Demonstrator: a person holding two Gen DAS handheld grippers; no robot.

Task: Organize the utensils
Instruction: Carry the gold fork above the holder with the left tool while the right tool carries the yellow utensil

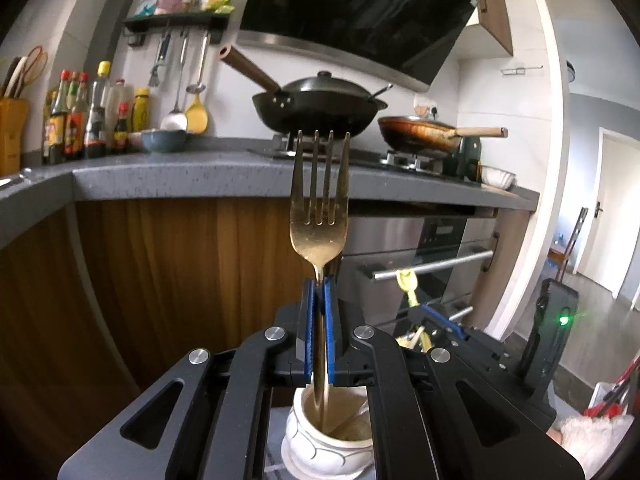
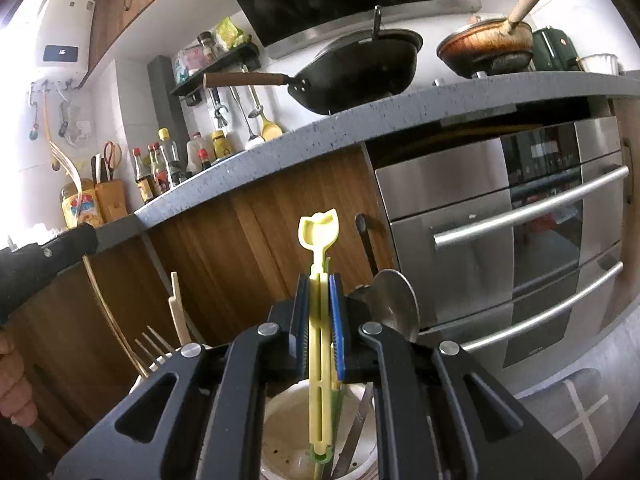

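My left gripper (image 1: 319,280) is shut on the neck of a gold fork (image 1: 319,200), tines up, its handle reaching down into a white ceramic cup (image 1: 320,446) below the fingers. My right gripper (image 2: 319,278) is shut on a pale yellow plastic utensil (image 2: 319,236), held upright over a white holder (image 2: 284,440) that holds a steel spoon (image 2: 394,304), a fork (image 2: 154,346) and a wooden stick (image 2: 178,312). The right gripper also shows in the left wrist view (image 1: 436,316), low and to the right.
A grey countertop (image 1: 180,176) runs ahead with sauce bottles (image 1: 80,120), a black wok (image 1: 320,108) and a frying pan (image 1: 420,134). Below it are wood cabinet fronts (image 1: 160,260) and a steel oven (image 2: 520,220). A doorway opens at the right (image 1: 608,208).
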